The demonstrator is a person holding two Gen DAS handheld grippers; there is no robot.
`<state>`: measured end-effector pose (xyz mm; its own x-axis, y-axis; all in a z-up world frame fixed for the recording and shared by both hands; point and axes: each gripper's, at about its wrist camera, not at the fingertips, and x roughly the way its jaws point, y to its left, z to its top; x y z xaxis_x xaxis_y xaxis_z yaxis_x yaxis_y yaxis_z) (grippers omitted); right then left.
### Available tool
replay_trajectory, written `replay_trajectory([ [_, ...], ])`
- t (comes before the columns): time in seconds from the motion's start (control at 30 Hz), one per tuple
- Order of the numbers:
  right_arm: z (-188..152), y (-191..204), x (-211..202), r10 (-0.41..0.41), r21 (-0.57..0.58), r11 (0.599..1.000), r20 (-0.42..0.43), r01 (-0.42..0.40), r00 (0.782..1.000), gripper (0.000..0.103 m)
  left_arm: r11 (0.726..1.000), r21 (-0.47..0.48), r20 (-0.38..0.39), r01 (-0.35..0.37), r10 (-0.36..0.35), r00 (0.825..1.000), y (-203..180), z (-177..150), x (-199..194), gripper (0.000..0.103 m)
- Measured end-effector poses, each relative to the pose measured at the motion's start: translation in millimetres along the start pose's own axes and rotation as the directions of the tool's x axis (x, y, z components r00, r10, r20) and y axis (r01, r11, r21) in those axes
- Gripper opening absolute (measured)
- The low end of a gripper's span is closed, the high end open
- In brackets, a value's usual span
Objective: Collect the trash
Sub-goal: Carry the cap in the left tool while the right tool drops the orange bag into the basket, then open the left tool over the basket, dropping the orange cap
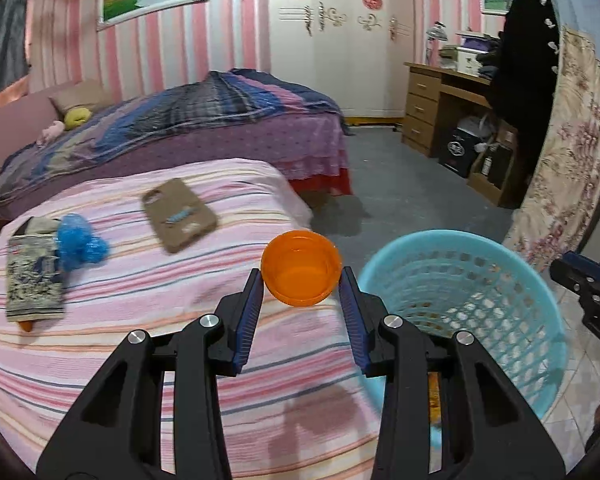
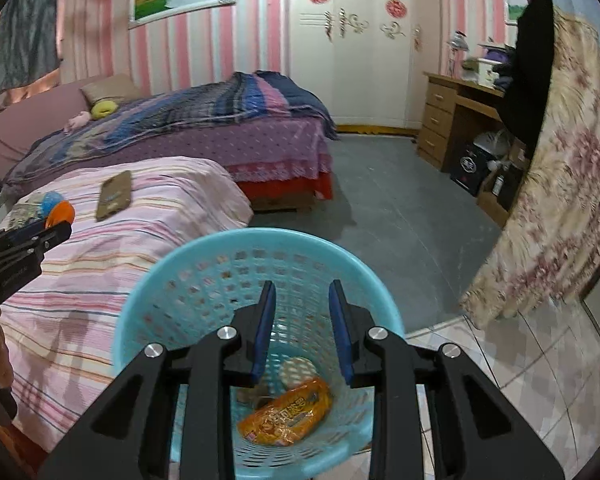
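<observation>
Orange cap (image 1: 300, 267): smooth plastic, translucent, slight gloss. Blue basket (image 1: 500, 280): matt plastic w/ perforated lattice wall; inside it an orange wrapper (image 2: 286, 412), glossy crinkled film. Left gripper (image 1: 302, 276): matt black plastic, ribbed blue pads, shiny metal pins. Striped bed cover (image 1: 140, 320): woven cloth, matt. At 10 o'clock from the cap, phone case (image 1: 179, 214) looks matt, soft-finish. Desk (image 1: 424, 100) at 2 o'clock: wood, low sheen.
</observation>
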<state>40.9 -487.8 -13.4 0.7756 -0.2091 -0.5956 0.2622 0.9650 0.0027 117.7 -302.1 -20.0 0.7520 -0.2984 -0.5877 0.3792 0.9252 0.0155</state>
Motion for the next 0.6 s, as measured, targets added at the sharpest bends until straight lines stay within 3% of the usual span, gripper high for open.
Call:
replay_trajectory([
  [0.23, -14.3, -18.8, 7.4, -0.060, 0.073, 0.996, 0.007, 0.060, 0.998, 0.029, 0.998, 0.025, -0.020, 0.054, -0.054, 0.998, -30.3, -2.6, 11.3, 0.038],
  [0.27, -14.3, -20.9, 6.3, -0.059, 0.073, 0.996, 0.007, 0.058, 0.998, 0.036, 0.998, 0.027, -0.020, 0.058, -0.057, 0.998, -32.9, -2.8, 11.6, 0.038],
  [0.3, -14.1, -23.0, 6.1, -0.068, 0.080, 0.995, 0.012, 0.067, 0.998, 0.051, 0.997, 0.028, -0.019, 0.065, -0.065, 0.998, -36.4, -3.1, 11.8, 0.039],
  [0.37, -14.2, -22.1, 7.0, -0.073, 0.093, 0.993, 0.015, 0.071, 0.997, 0.061, 0.996, 0.031, -0.022, 0.085, -0.084, 0.996, -41.8, -2.9, 12.7, 0.053],
  [0.47, -13.3, -29.1, 7.9, -0.072, 0.130, 0.989, 0.019, 0.068, 0.997, 0.062, 0.995, 0.038, -0.002, 0.089, -0.089, 0.996, -45.9, -3.1, 8.7, 0.076],
  [0.6, -11.8, -36.0, 6.7, -0.073, 0.148, 0.987, 0.023, 0.068, 0.997, 0.063, 0.997, 0.042, 0.014, 0.062, -0.063, 0.998, -38.1, -0.8, 4.0, 0.085],
])
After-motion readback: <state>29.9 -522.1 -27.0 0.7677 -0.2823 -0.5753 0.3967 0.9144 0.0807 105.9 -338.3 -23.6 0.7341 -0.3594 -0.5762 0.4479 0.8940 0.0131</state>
